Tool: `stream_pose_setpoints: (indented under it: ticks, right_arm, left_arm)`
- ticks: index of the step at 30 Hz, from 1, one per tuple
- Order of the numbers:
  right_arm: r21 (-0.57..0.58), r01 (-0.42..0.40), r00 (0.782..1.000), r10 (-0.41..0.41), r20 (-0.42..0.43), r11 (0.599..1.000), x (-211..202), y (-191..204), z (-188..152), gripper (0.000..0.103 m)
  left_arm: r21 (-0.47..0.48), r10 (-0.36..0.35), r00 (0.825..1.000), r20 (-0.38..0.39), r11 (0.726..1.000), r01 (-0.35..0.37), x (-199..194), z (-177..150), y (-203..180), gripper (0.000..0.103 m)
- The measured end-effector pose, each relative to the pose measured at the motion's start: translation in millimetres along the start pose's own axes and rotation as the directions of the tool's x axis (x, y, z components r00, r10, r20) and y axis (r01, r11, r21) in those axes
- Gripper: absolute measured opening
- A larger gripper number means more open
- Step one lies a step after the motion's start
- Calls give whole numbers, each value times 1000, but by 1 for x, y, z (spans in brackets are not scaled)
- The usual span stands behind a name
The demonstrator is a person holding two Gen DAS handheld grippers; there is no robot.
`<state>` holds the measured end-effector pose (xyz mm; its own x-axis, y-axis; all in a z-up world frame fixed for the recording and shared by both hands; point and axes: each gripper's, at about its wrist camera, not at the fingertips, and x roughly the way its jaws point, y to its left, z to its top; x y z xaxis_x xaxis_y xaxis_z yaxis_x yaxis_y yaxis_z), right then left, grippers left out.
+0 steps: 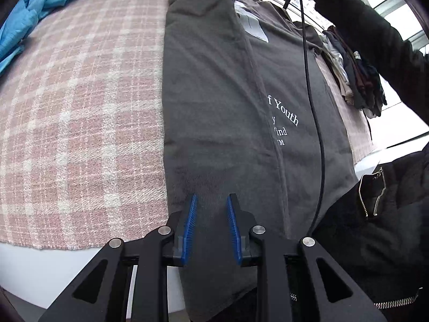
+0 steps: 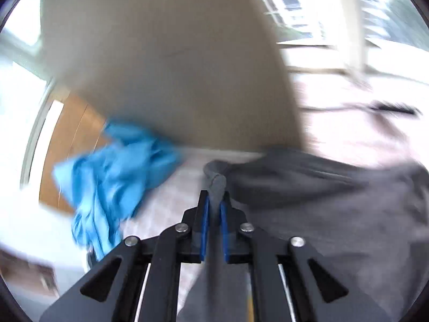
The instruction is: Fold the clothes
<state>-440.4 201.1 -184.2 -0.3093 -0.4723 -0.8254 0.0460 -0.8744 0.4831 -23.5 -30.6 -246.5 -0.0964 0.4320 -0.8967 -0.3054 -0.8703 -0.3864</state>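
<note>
Lying lengthwise on the pink checked blanket [image 1: 80,112], the dark grey T-shirt [image 1: 214,94] looks light, soft and limp, so it will likely sag and crease wherever it is unsupported. The left gripper [image 1: 211,201] stands slightly apart with the near hem between its blue pads, though whether they pinch is unclear. The right gripper [image 2: 213,201] is nipped onto a bunched fold at the far end; hem and shoulder corners seem the best holds.

Printed in white on dark grey T-shirt [image 1: 284,86]: partly hidden lines reading "f Youth", "y", "ind", "M". Nothing else legible.
</note>
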Motion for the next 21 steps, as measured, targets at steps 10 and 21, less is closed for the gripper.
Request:
stream_pose_setpoints:
  ticks: [10, 21]
  right_arm:
    - [-428, 206, 978, -195, 71, 880, -13, 68, 0, 37]
    - [-782, 349, 868, -494, 61, 517, 95, 137, -15, 34]
  left_arm:
    - [20, 9, 1000, -24, 1000, -8, -2, -2, -4, 26]
    - [-10, -28, 1000, -4, 1000, 28, -8, -9, 2, 27]
